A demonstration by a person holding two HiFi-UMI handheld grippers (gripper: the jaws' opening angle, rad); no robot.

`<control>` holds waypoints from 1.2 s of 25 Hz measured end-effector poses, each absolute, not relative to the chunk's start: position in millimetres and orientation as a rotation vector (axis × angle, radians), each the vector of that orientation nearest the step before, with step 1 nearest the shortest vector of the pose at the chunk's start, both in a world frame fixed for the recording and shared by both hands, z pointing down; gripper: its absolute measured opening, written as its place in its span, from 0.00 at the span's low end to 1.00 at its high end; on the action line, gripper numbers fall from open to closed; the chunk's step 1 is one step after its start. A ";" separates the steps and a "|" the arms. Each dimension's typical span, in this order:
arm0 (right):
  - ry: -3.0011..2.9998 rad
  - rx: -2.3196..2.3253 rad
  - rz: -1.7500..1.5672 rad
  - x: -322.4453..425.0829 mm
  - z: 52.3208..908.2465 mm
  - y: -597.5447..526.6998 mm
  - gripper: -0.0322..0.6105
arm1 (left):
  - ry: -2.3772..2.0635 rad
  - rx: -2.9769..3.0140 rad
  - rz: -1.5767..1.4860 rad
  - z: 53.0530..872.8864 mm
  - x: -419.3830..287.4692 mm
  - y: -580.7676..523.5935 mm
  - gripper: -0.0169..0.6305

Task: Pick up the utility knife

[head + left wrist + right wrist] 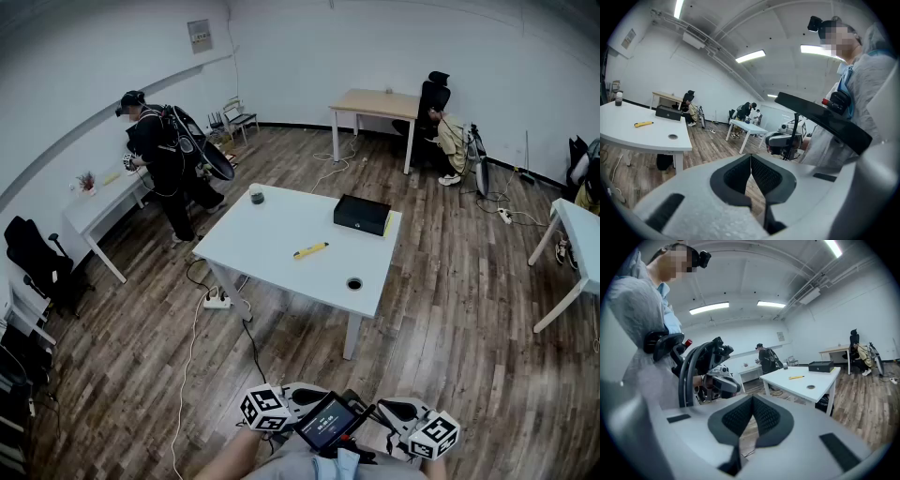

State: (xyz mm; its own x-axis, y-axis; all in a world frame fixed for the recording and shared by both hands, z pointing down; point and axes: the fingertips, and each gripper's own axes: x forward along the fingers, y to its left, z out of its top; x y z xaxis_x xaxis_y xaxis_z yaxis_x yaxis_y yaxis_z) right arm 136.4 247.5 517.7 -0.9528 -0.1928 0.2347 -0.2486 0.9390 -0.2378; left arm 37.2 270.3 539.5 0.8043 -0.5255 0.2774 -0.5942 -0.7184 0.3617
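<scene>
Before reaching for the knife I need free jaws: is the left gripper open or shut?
Shut: the left gripper shows jaws touching at the tips, nothing between them.

Yellow utility knife; white table; black box; brown plank floor.

White table with black box, dark cup and cable hole; power strip on floor beside it; standing person left, seated person by wooden desk.
</scene>
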 end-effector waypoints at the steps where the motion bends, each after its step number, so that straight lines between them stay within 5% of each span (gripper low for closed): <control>1: -2.887 0.333 0.397 134.0 518.0 248.0 0.09 | -0.837 2.552 0.217 540.1 34.7 271.1 0.05; 30: -2.925 0.369 0.439 141.2 517.0 239.8 0.10 | -0.801 2.549 0.224 544.0 46.7 265.2 0.05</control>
State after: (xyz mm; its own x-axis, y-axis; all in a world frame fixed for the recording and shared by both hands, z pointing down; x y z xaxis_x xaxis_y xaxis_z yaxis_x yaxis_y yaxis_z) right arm 141.2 239.8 517.0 -0.9566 -0.2179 0.1935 -0.2651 0.9265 -0.2672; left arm 46.7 265.2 544.0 0.8174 -0.5015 0.2834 -0.5758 -0.7267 0.3747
